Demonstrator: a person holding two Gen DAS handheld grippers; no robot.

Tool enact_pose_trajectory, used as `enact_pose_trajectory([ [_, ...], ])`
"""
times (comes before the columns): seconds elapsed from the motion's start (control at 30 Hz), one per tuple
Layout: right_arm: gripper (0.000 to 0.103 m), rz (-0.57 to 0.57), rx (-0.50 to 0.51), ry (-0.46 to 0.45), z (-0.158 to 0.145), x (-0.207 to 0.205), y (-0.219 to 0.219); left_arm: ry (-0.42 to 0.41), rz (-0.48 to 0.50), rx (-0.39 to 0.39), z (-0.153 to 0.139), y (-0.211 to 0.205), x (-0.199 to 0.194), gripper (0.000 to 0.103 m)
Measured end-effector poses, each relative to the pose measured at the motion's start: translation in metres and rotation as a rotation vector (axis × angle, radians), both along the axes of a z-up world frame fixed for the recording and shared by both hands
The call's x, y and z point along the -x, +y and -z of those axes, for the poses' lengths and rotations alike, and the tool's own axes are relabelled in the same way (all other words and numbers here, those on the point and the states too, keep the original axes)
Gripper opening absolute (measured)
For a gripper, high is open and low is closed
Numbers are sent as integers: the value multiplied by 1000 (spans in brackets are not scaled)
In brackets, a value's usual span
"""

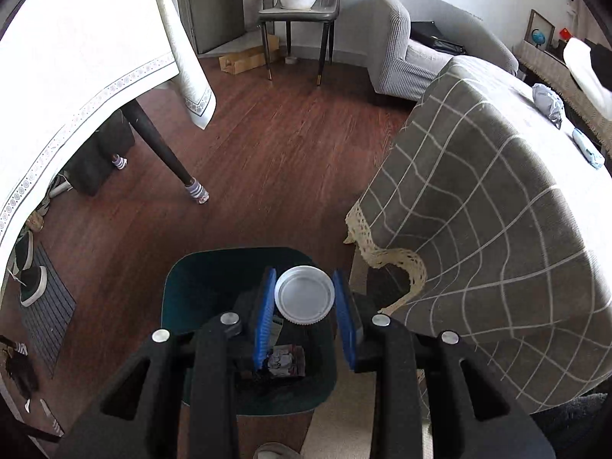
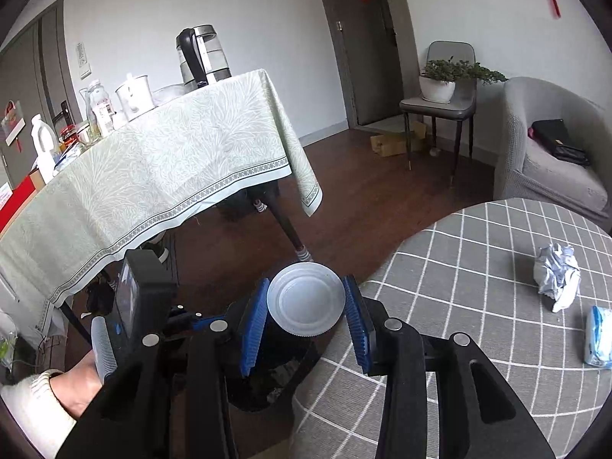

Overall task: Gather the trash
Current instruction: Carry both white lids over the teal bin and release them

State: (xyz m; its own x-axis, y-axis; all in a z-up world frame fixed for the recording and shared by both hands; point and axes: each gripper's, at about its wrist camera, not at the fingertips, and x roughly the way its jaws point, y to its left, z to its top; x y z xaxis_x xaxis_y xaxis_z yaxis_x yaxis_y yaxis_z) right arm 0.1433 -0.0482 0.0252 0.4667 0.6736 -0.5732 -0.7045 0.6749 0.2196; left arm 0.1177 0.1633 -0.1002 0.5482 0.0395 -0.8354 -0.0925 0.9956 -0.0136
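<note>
Left tool (image 1: pixel 305 273) is clamped tight on a white disc (image 1: pixel 305 294), blue ribbed pads pressing both sides of its rim. It hangs right over the bin (image 1: pixel 183 298), a dark green tub with rounded corners on the wood floor (image 1: pixel 267 153). Only this view looks into the bin, and there's crumpled paper (image 1: pixel 283 359) down at the bottom.

Over on the right wrist view, the right tool (image 2: pixel 306 282) is gripping a second disc (image 2: pixel 306 300), set wider between its pads. This one is white and smooth too, with a fine ridged edge. It's beside the edge of the bench (image 2: pixel 459 267), with the bin below showing only as a dark shape. This view also shows a hand (image 2: pixel 76 386) in a cream knit cuff at lower left, holding the left tool's black body.

The bench is round and draped in a grey cloth with a white grid. The left view alone shows the cloth's lace hem. A paper wad (image 2: pixel 558 275) sits on top, white and crinkled, and near it a blue-and-white packet (image 2: pixel 598 340) lies flat. Both are well apart from the tools.

A shiny steel-and-glass kettle (image 2: pixel 202 55) is seen only from the right, on a pale leaf-print cloth (image 2: pixel 172 160).
</note>
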Motion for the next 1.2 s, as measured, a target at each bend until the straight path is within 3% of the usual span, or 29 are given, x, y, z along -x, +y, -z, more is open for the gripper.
enact_pose_trajectory([
  [0.6,40,-94,68,80,31,1,78,202,-89,-4,68,58,11,33],
  [0.77,40,-110,88,89,37,3,91,244,-83,60,79,66,15,32],
  [0.9,40,-112,102,104,43,2,100,262,-65,62,83,64,16,33],
  [0.97,40,-115,113,107,46,3,105,280,-69,49,86,63,17,41],
  [1.1,40,-123,131,119,53,2,115,278,-84,55,86,67,17,46],
  [1.2,40,-130,152,128,60,3,124,252,-91,60,78,72,20,58],
])
